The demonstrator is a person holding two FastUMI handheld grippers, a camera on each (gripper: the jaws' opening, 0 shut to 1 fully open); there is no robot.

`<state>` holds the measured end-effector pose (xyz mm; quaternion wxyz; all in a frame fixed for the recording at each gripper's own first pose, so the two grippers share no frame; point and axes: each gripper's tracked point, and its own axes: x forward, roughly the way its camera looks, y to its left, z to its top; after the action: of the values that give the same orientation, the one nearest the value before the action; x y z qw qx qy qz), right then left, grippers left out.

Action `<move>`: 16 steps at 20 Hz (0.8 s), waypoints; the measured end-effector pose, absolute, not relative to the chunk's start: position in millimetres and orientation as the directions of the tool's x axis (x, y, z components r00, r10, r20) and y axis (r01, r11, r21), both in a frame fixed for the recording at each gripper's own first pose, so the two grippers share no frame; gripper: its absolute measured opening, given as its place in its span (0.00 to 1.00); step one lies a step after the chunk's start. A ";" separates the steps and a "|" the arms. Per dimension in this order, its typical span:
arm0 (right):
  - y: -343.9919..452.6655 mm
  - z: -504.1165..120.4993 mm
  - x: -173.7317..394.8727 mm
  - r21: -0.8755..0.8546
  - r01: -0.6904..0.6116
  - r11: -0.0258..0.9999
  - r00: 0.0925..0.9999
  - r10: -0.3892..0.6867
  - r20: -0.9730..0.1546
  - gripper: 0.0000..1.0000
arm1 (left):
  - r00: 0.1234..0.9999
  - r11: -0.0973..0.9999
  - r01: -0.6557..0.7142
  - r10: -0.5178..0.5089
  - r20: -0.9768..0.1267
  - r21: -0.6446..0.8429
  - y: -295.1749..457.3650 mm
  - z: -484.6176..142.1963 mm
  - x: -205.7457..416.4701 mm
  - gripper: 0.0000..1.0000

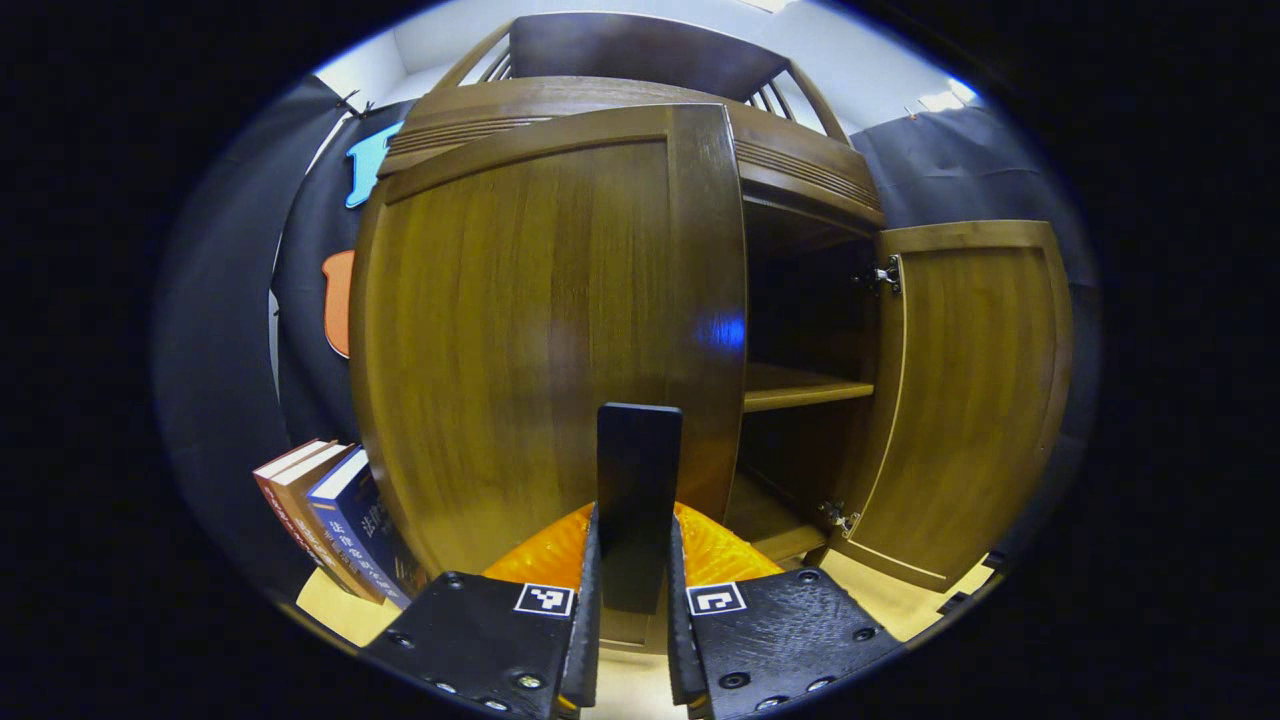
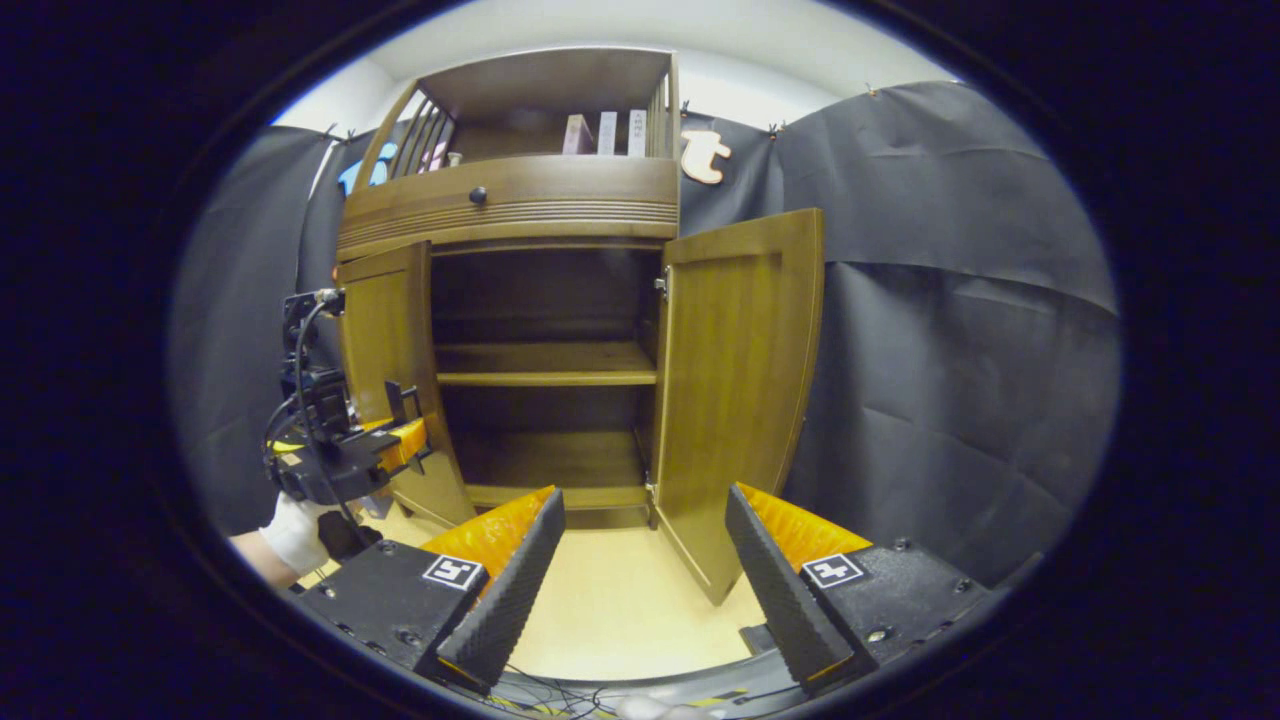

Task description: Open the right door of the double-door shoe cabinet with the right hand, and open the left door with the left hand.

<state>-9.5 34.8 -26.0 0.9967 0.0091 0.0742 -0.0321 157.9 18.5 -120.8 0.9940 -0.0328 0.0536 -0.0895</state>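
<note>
In the left gripper view, the left claw (image 1: 633, 560) is closing its fingers on a dark upright handle (image 1: 639, 470) at the free edge of the left door (image 1: 520, 340) of the shoe cabinet (image 1: 640, 110). The door is standing partly swung out toward the camera, so this half of the task looks under way, not finished. To the right, the right door (image 1: 965, 400) is hanging wide open, showing a shelf (image 1: 805, 388) inside. Some books (image 1: 335, 515) are leaning at the near left of the cabinet.

In the right gripper view, the right claw (image 2: 645, 560) is standing wide open and holding nothing, well back from the cabinet. The right door (image 2: 735, 400) is swung fully out, so that part appears done. At the left, the left claw (image 2: 400, 420), held by a gloved hand (image 2: 295, 535), is sitting against the edge of the left door (image 2: 385, 340), which is partly open. What seems left is pulling that door fully out.
</note>
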 end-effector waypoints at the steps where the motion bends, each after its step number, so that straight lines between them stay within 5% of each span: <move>1: 37.6 -27.2 -12.8 0.017 0.057 0.998 0.988 -0.054 -0.148 1.00 | 0.978 0.982 0.174 -0.181 -0.102 -0.079 22.1 -120.9 151.1 0.27; 16: 84.5 -32.8 -5.4 0.038 -0.065 0.997 0.987 0.070 -0.148 1.00 | 0.987 0.994 0.100 -0.105 -0.120 -0.049 81.6 -123.5 82.9 0.26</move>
<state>-5.4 84.5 -32.8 0.9965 0.0167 0.0747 0.0341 82.9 81.6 -123.5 0.9966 -0.0212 0.0612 -0.0512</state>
